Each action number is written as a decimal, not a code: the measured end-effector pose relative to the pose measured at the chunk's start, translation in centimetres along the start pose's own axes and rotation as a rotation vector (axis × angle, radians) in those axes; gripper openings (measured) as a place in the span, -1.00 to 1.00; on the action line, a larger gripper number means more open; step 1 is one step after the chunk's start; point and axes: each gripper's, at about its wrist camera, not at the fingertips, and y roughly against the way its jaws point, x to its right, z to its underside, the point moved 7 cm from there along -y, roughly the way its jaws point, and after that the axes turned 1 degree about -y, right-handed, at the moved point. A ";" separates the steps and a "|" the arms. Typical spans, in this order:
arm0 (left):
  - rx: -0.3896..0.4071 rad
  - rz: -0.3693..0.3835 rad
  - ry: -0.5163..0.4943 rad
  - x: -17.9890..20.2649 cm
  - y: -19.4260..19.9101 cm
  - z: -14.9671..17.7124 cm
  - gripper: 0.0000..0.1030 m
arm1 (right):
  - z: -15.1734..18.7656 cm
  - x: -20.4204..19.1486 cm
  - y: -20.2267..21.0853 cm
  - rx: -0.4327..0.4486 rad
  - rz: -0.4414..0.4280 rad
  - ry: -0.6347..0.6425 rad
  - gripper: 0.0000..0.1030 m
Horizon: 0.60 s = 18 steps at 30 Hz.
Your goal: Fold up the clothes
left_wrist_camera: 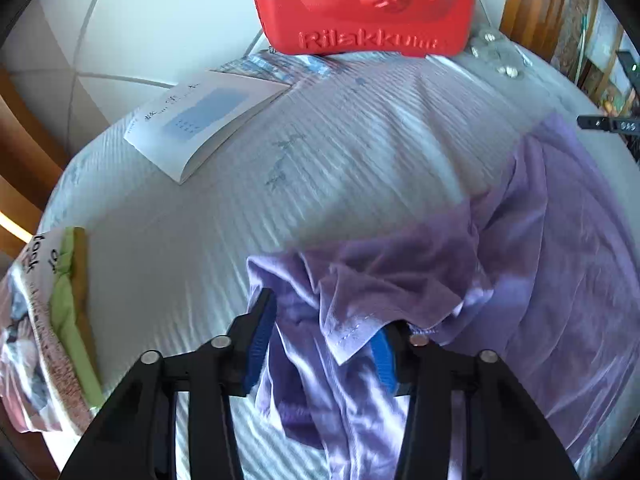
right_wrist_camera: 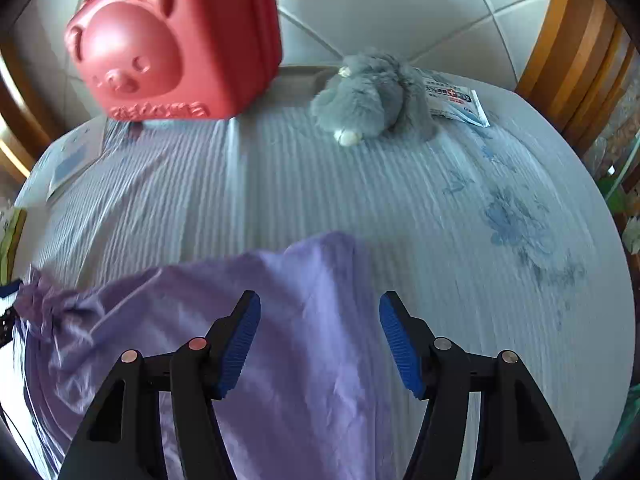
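A light purple garment (left_wrist_camera: 532, 248) lies crumpled on the striped white bed sheet (left_wrist_camera: 192, 232). My left gripper (left_wrist_camera: 326, 316) points down at the garment's near left part. A bunched fold with a stitched hem sits between its blue pads (left_wrist_camera: 260, 340) and drapes over the right one; the jaws stand apart, so it is open. In the right wrist view the garment (right_wrist_camera: 280, 320) spreads flat to the lower left. My right gripper (right_wrist_camera: 320, 298) hovers open over the garment's right edge, with nothing held between its fingers.
A red bear-faced case (left_wrist_camera: 360, 4) stands at the head of the bed. A white book (left_wrist_camera: 204, 120) and a green-edged magazine (left_wrist_camera: 60, 320) lie at the left. A grey plush toy (right_wrist_camera: 372, 96) and a white packet (right_wrist_camera: 456, 100) lie far right. Wooden frame at both sides.
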 end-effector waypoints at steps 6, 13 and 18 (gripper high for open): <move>0.003 0.004 0.065 -1.1 -1.2 -2.3 -0.94 | -1.7 0.0 -4.0 -0.095 -0.030 -0.022 -0.91; 0.142 0.040 0.237 -5.3 1.5 -8.5 -0.94 | -4.2 1.1 -0.9 0.050 -0.045 -0.056 -0.97; 0.100 0.051 0.303 -6.3 -1.9 -11.7 0.01 | -4.6 5.0 -4.1 0.003 0.048 -0.230 -0.13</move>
